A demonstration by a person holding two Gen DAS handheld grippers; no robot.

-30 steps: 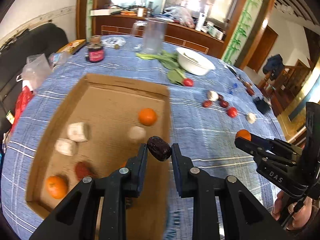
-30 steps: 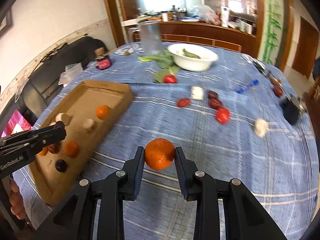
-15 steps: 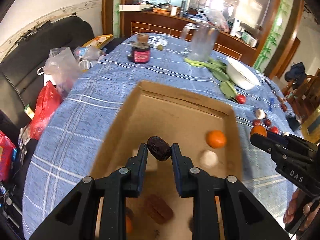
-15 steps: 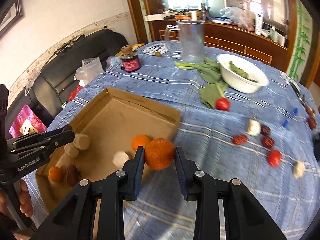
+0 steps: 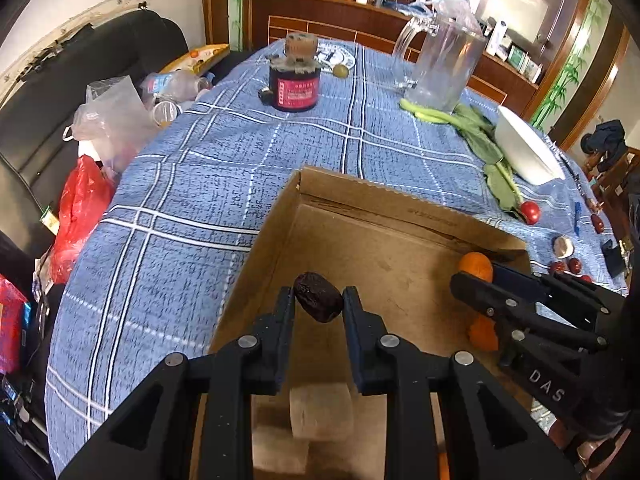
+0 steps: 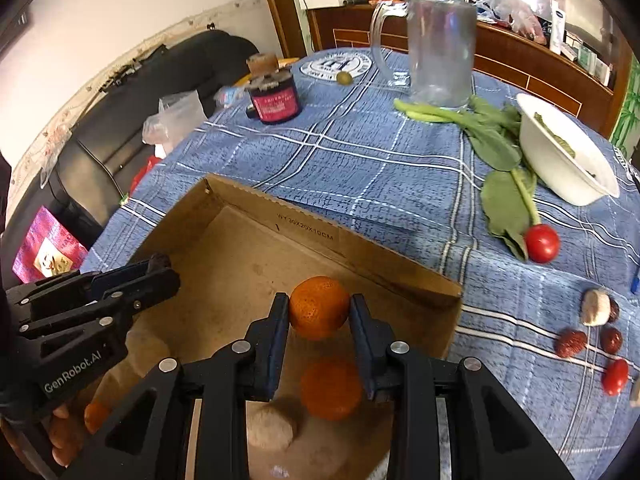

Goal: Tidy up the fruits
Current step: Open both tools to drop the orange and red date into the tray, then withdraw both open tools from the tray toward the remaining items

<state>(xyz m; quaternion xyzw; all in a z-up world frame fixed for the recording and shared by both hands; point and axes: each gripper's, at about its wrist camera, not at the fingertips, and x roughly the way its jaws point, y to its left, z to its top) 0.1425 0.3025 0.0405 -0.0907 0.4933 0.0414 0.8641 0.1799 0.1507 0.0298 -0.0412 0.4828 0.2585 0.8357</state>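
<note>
Above the cardboard box point(image 6: 316, 232), two grippers each hold one fruit. The left gripper point(image 5: 318, 306) has its fingers closed on one dark dried date point(image 5: 319, 297), whose long axis runs across, tilted down to the right. The right gripper point(image 6: 319, 312) is closed on one orange point(image 6: 319, 313). Inside the box, under the right gripper, lie a second orange point(image 6: 331, 389) and one pale round piece point(image 6: 272, 427). The far wall of the box reads "WY 30X20X10CM". The grippers carry "GenRobot.AI" and "DAS". Beyond the box stand one red-labelled jar point(image 6: 275, 98), one glass mug point(image 6: 438, 50) and one white bowl point(image 6: 560, 172).
</note>
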